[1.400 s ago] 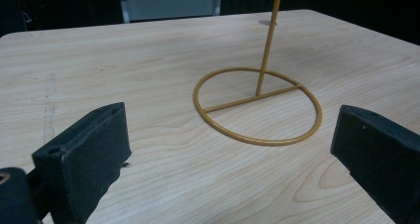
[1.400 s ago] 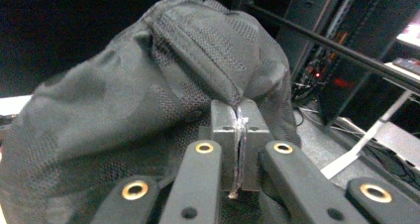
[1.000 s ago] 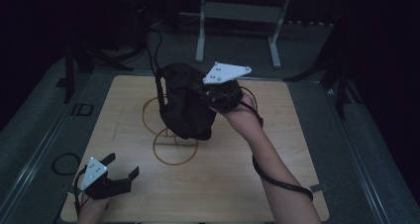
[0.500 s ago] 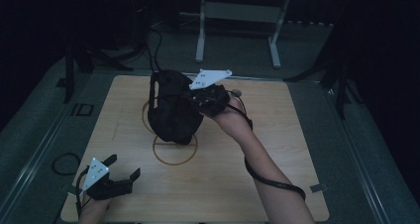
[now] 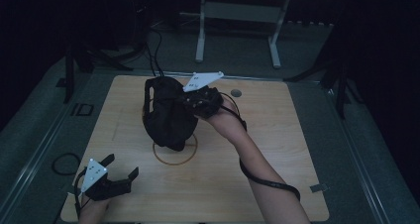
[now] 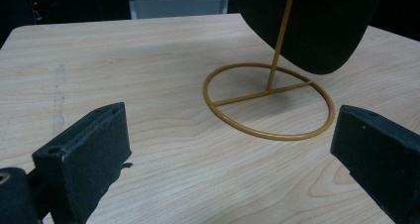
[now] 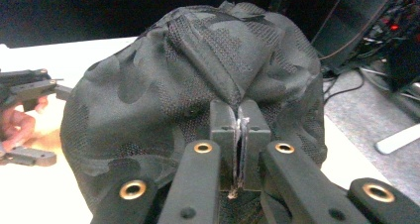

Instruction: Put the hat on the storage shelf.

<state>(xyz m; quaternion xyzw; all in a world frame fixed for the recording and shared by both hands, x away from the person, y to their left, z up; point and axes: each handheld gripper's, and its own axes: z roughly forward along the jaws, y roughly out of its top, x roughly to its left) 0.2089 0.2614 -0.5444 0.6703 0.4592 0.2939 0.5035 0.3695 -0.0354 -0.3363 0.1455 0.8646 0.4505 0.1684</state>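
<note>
A black camouflage cap (image 5: 166, 114) hangs in the air over a gold wire stand (image 5: 174, 152) in the middle of the table. My right gripper (image 5: 190, 101) is shut on the cap's fabric; in the right gripper view the cap (image 7: 198, 75) bulges behind the closed right gripper (image 7: 239, 135), with a fold pinched between the jaws. The left gripper (image 5: 121, 168) rests open near the table's front left corner. In the left gripper view its jaws stand wide apart, framing the stand's ring base and upright rod (image 6: 270, 97), with the cap's underside (image 6: 317, 26) above.
The light wooden table (image 5: 277, 149) has a small round hole (image 5: 236, 92) near its far edge. Cables (image 5: 156, 45) trail off the back, and a white-legged frame (image 5: 237, 16) stands on the floor behind. A cable loops beside the left gripper (image 5: 62, 163).
The right gripper has carried the cap leftward and slightly down over the stand. The left gripper has stayed in place.
</note>
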